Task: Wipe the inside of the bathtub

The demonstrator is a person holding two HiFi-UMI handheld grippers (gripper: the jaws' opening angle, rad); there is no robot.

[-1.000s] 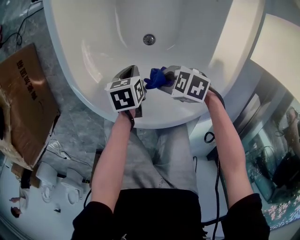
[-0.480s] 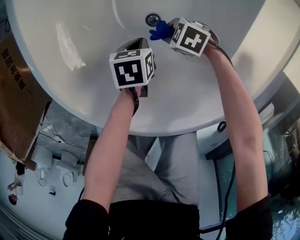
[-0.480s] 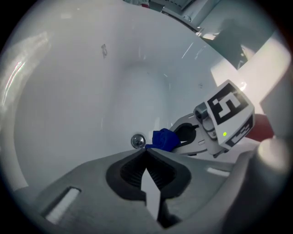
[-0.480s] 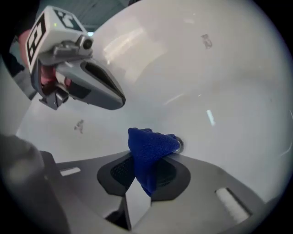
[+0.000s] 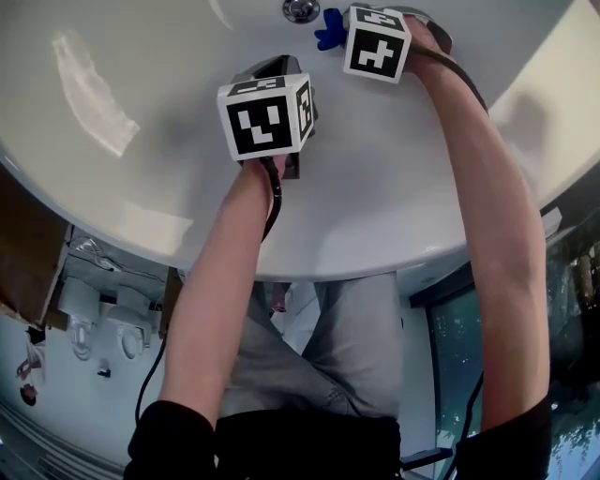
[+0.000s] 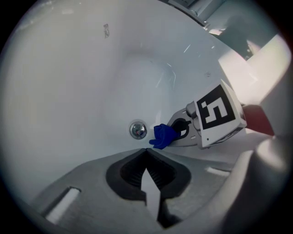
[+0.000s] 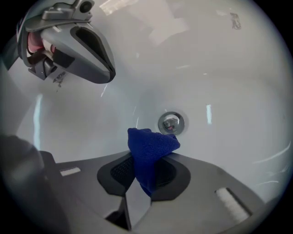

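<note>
The white bathtub (image 5: pixel 141 187) fills the upper head view, its chrome drain (image 5: pixel 300 9) at the top edge. My right gripper (image 5: pixel 339 28) is shut on a small blue cloth (image 5: pixel 328 28) and holds it just right of the drain. In the right gripper view the blue cloth (image 7: pixel 149 151) sticks up between the jaws of the right gripper (image 7: pixel 146 160), just short of the drain (image 7: pixel 171 123). My left gripper (image 5: pixel 270 70) hovers over the tub floor to the left and nearer. Its jaws are shut on nothing in the left gripper view (image 6: pixel 146 151), facing the drain (image 6: pixel 138 130).
The tub's near rim (image 5: pixel 309 267) curves across the middle of the head view above the person's legs. A brown cardboard box (image 5: pixel 19 253) stands at the left beside small white items on the floor (image 5: pixel 103 319). Glass panels (image 5: pixel 572 309) stand at the right.
Both grippers have moved forward, from near the rim deeper into the tub. The blue cloth has gone with the right gripper up to the drain. The head has leaned over the tub.
</note>
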